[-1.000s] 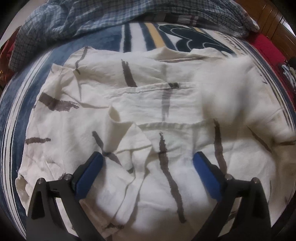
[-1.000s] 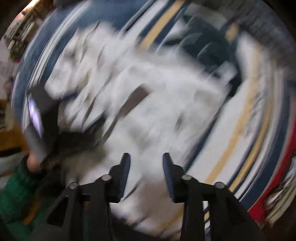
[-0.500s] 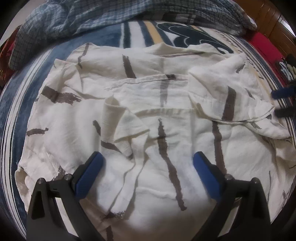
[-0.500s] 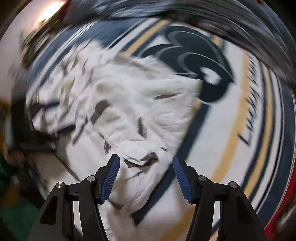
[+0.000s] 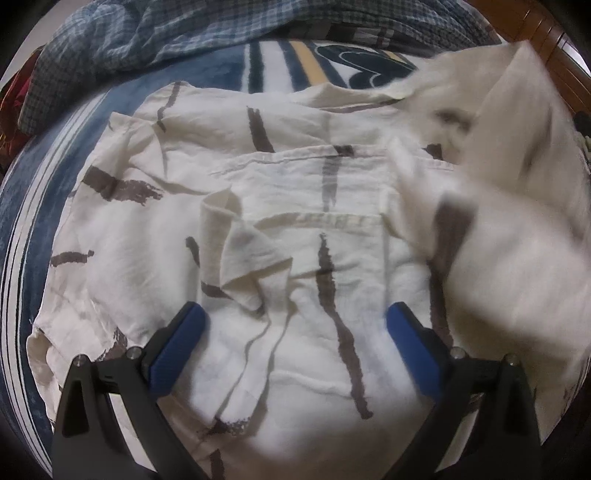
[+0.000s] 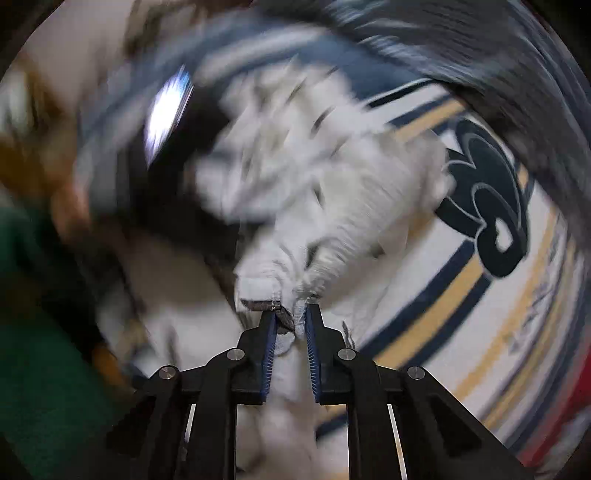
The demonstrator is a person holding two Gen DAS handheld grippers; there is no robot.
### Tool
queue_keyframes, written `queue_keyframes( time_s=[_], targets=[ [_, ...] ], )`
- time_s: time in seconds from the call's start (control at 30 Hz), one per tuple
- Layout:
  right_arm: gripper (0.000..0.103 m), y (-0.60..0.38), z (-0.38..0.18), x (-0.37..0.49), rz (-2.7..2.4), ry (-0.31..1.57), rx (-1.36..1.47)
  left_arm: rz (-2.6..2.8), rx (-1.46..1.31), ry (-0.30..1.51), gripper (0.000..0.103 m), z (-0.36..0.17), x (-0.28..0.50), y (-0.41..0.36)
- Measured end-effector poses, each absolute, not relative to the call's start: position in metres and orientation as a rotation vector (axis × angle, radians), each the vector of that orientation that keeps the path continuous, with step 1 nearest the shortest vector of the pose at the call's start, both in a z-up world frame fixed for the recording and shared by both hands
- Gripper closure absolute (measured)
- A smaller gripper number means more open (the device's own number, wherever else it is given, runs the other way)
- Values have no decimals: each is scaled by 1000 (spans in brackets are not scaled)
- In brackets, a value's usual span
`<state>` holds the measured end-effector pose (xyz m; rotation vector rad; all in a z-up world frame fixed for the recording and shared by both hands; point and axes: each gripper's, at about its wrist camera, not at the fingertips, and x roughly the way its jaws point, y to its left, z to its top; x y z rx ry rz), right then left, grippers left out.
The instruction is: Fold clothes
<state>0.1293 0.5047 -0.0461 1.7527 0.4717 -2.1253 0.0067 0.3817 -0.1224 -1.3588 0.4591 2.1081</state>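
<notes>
A cream shirt with brown brush stripes (image 5: 280, 206) lies spread on a striped blue blanket. My left gripper (image 5: 295, 332) is open, hovering just above the shirt's near middle, holding nothing. The shirt's right side (image 5: 498, 192) is lifted and blurred in the left wrist view. In the right wrist view my right gripper (image 6: 290, 325) is shut on a bunched edge of the shirt (image 6: 332, 229), pulling the cloth up off the blanket. That view is blurred by motion.
A blue plaid garment (image 5: 221, 26) is heaped at the far edge of the bed. The blanket (image 6: 498, 295) has navy, white and yellow stripes with a dark logo. A wooden bed frame (image 5: 546, 33) runs at the far right. A person's green sleeve (image 6: 44, 332) is at left.
My right gripper closed on the shirt's right edge and lifted it, so the right side now rises over the body. My left gripper has stayed open in place.
</notes>
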Motion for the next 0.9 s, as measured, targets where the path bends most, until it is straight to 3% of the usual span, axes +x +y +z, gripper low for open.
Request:
queue_keyframes(
  time_s=[0.07,0.17,0.23,0.3,0.4,0.57,0.6,0.63,0.67,0.73,0.9],
  targets=[
    [73,506,-53,129,-2095,407,1823,2104,-1361,461,3,-122,8,380],
    [68,548,-47,121,-2187,62,1845,2106,-1354,462,3,-122,10,378],
    [53,572,-44,112,-2283,-92,1849,2107,-1349,463,3,-123,12,377],
    [50,589,-43,103,-2358,-230,1845,2108,-1346,469,3,-123,13,377],
    [50,554,-56,89,-2329,-76,1853,2107,-1348,477,3,-124,12,377],
    [50,499,-82,88,-2321,425,1829,2102,-1351,473,2,-124,10,377],
    [55,502,-87,86,-2326,471,1828,2103,-1352,472,2,-124,10,377],
    [86,511,-90,83,-2333,441,1848,2104,-1354,471,2,-124,10,377],
    [100,532,-88,80,-2360,271,1869,2104,-1349,471,2,-124,10,377],
    [100,584,-77,82,-2441,-141,1844,2103,-1333,471,2,-124,12,376],
    [96,721,-83,112,-2627,-659,1928,2088,-1326,472,1,-124,12,375]
  ],
)
